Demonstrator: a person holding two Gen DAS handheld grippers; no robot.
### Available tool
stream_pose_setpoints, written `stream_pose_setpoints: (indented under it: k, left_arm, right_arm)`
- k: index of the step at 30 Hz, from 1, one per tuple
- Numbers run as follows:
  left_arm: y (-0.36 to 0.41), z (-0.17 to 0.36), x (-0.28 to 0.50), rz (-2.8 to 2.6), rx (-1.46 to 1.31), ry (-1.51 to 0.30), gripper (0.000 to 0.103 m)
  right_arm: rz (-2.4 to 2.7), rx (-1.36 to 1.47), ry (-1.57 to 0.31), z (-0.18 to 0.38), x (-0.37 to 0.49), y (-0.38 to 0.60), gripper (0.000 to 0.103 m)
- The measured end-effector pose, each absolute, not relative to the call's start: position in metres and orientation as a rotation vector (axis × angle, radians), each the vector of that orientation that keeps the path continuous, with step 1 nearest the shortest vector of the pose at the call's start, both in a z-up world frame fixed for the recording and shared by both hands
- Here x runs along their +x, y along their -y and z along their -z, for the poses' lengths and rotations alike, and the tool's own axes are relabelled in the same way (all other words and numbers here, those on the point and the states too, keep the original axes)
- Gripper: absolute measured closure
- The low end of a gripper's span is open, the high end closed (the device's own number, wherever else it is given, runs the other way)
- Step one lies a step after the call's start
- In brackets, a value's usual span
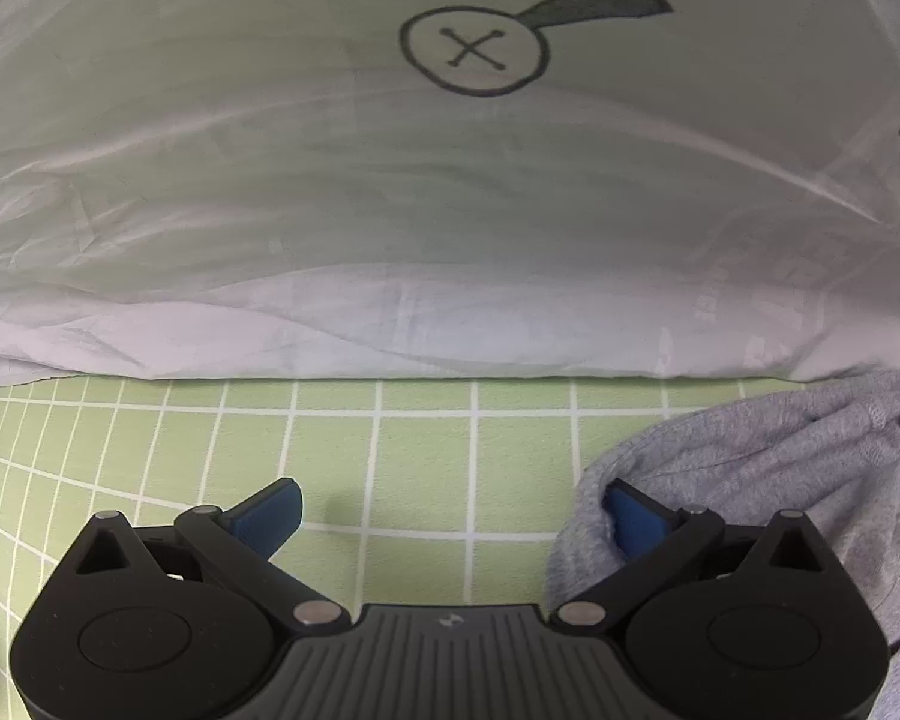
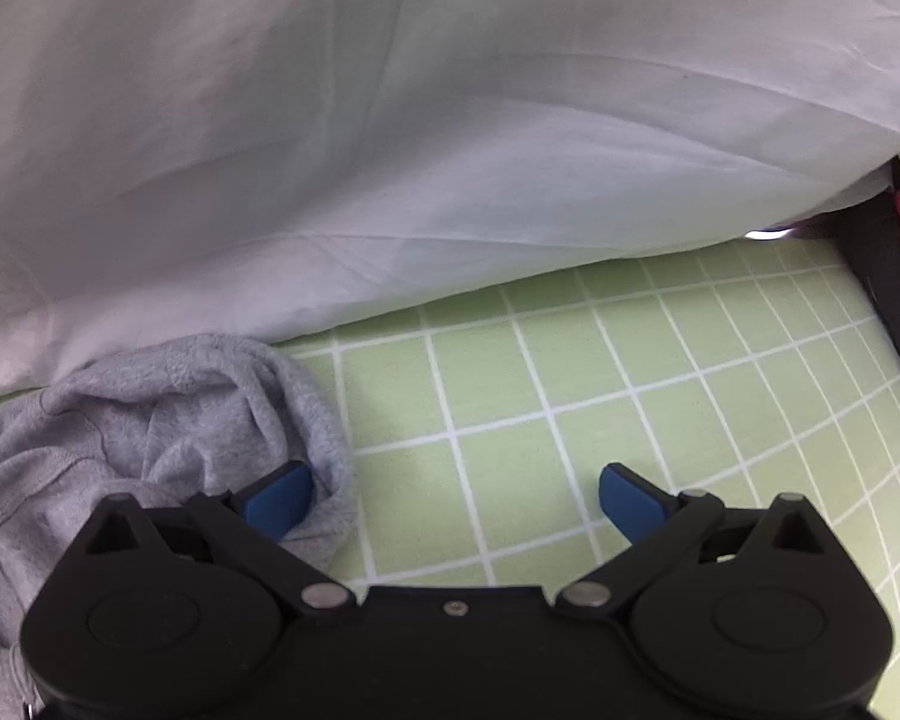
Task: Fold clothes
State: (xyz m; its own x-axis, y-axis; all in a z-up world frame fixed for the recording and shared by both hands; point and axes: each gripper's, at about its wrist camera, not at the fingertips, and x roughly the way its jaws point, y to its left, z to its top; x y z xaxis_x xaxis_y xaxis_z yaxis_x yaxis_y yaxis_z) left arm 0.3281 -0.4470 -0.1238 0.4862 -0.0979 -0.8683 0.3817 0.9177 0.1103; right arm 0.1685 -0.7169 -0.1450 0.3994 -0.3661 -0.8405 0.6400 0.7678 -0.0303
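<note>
Crumpled heather-grey knit garment (image 1: 768, 480) lies bunched on the pale-green cloth with white grid lines (image 1: 390, 462), between the two tools: at the right edge of the left wrist view, at the left edge of the right wrist view. Behind it, a large white thin fabric sheet printed with a black circle-and-cross figure (image 1: 450, 210) bulges up, its lower edge resting on the grid cloth; the grey heap touches that edge. Left gripper (image 1: 450, 513): jaws spread wide, nothing held, its right blue pad against or just over the garment's rounded fold. Right gripper (image 2: 456, 498): likewise wide apart and empty, its left blue pad at the garment's rolled edge. Judgement: the knit looks soft, light, limp and fleecy, so it should drape and stretch rather than keep shape; slip risk low, but a pinch may catch several layers. A stitched seam or hem shows on the heap in the right view; best hold is likely such a hem or a corner, one per tool.
</note>
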Motion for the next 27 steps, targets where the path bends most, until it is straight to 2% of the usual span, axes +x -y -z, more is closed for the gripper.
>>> stream_pose_setpoints:
  k: [4, 7, 13, 20, 27]
  left_arm:
    - [0.442, 0.121, 0.327, 0.251, 0.290, -1.005, 0.000]
    - [0.432, 0.109, 0.321, 0.248, 0.264, -0.958, 0.000]
    - [0.409, 0.052, 0.270, 0.258, 0.230, -0.766, 0.000]
    - [0.369, -0.007, 0.200, 0.254, 0.134, -0.635, 0.000]
    - [0.312, 0.003, 0.136, 0.244, 0.096, -0.689, 0.000]
  right_arm:
    - [0.743, 0.217, -0.955, 0.139, 0.170, 0.713, 0.000]
    - [0.778, 0.170, -0.875, 0.122, 0.159, 0.708, 0.000]
    - [0.815, 0.020, -0.686, 0.072, 0.122, 0.677, 0.000]
    - [0.842, -0.039, -0.518, 0.022, 0.049, 0.635, 0.000]
    - [0.828, -0.032, -0.518, 0.015, -0.029, 0.592, 0.000]
